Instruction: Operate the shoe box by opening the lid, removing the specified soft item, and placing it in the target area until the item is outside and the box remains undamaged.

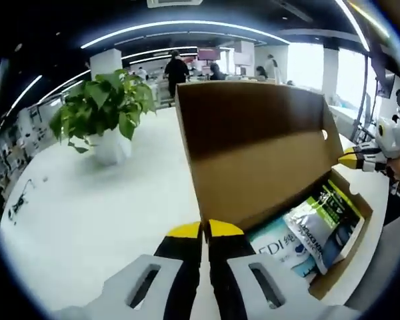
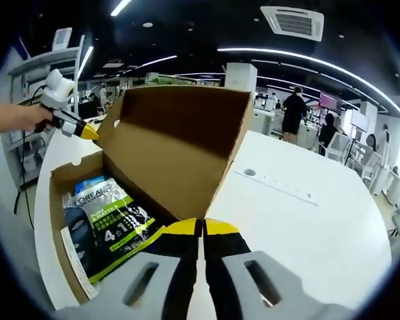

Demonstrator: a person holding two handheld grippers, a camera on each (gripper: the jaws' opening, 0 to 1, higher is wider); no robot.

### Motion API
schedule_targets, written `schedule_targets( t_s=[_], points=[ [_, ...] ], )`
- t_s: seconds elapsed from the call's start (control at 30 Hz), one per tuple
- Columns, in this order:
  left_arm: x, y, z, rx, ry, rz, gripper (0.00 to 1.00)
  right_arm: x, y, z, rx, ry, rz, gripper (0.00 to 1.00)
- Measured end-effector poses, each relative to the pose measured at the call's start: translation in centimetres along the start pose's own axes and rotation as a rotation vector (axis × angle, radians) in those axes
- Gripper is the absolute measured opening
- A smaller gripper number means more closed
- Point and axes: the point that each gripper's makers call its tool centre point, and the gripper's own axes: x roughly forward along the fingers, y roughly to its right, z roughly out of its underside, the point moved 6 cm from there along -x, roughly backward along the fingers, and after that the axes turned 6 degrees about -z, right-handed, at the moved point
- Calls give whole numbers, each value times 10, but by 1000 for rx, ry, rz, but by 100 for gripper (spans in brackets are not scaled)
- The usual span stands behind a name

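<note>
Shoe box (image 1: 253, 153) lid stands raised; both the left gripper (image 1: 205, 230) and right gripper (image 2: 202, 227) are clenched on its lower edge. Packets (image 2: 107, 220) lie inside; white table (image 2: 307, 220) lies open beyond.

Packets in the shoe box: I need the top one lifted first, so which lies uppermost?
The green, white and black packet lies uppermost in the shoe box, overlapping the pale blue packet beneath it.

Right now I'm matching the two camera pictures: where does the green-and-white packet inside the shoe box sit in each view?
Left gripper view: the packet lies at lower right, in the shoe box.
Right gripper view: the packet lies at lower left, in the shoe box.
Shared landmark: the raised brown lid, upright behind the packet.
</note>
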Motion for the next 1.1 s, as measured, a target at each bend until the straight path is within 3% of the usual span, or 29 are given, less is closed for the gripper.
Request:
schedule_targets(
  t_s=[1.1],
  points=[
    [23, 1, -3, 19, 3, -24, 0, 13, 11, -3, 7, -22, 18, 2]
  ],
)
